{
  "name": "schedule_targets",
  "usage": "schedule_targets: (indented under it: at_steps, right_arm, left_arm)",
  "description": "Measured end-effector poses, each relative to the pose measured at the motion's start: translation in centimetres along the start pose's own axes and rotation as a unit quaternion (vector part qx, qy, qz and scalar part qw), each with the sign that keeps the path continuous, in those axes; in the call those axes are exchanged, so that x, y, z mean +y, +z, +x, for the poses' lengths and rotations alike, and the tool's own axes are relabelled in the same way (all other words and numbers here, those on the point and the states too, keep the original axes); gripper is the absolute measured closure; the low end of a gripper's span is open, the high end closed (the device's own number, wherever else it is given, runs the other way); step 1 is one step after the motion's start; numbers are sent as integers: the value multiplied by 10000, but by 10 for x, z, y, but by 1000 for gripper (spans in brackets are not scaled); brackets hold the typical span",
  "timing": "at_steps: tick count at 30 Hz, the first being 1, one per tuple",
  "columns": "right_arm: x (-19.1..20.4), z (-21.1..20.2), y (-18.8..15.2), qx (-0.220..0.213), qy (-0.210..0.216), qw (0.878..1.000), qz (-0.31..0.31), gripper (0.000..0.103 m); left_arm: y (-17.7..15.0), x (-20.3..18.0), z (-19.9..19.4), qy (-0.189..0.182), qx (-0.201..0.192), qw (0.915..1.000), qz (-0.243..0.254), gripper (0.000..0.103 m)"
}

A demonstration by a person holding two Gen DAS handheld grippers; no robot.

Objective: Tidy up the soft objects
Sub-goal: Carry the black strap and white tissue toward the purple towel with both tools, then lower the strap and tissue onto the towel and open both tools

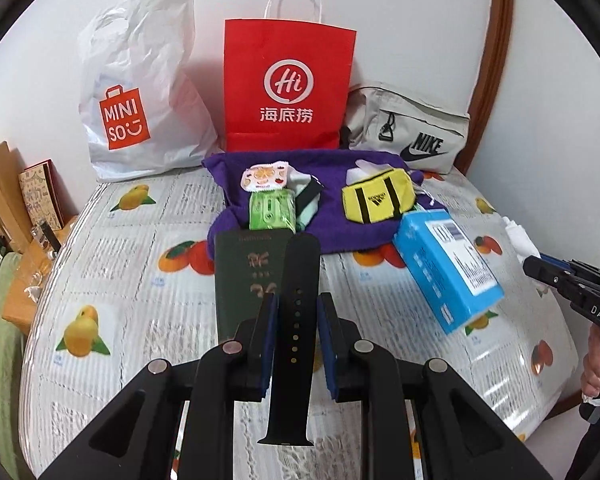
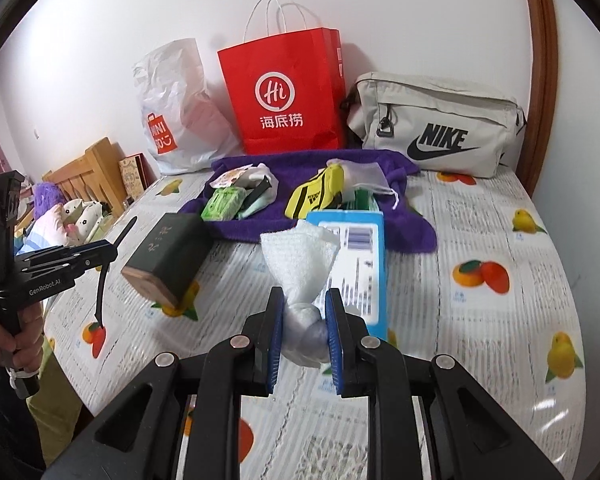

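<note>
My left gripper (image 1: 297, 320) is shut on a black watch strap (image 1: 296, 312) and holds it above the table; the gripper also shows in the right wrist view (image 2: 104, 250) with the strap (image 2: 106, 268) hanging down. My right gripper (image 2: 303, 320) is shut on a white bubble-wrap bundle (image 2: 300, 264); it shows at the right edge of the left wrist view (image 1: 540, 270). A purple cloth (image 1: 340, 200) (image 2: 340, 168) carries a yellow pouch (image 1: 378, 198) (image 2: 316, 194), a green pack (image 1: 269, 210) (image 2: 222, 204) and a fruit-print pouch (image 1: 264, 176).
A dark green box (image 1: 244, 280) (image 2: 168, 256) and a blue box (image 1: 448, 268) (image 2: 356, 256) lie on the fruit-print table (image 1: 120, 280). A Miniso bag (image 1: 140, 92), red paper bag (image 1: 288, 88) and Nike bag (image 1: 412, 136) stand against the wall.
</note>
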State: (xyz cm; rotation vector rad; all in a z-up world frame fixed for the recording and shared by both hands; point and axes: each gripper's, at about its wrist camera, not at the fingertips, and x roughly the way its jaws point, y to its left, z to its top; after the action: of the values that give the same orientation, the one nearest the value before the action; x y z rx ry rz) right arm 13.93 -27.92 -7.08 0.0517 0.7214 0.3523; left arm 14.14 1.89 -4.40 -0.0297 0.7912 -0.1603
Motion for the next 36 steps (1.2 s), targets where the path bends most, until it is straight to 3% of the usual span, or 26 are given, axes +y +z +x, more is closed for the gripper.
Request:
schedule_targets:
  at_steps: [36]
  right_arm:
    - [-37, 92, 100, 144, -82, 9999, 51, 83]
  left_arm:
    - [99, 21, 85, 100, 166, 9997, -179, 83]
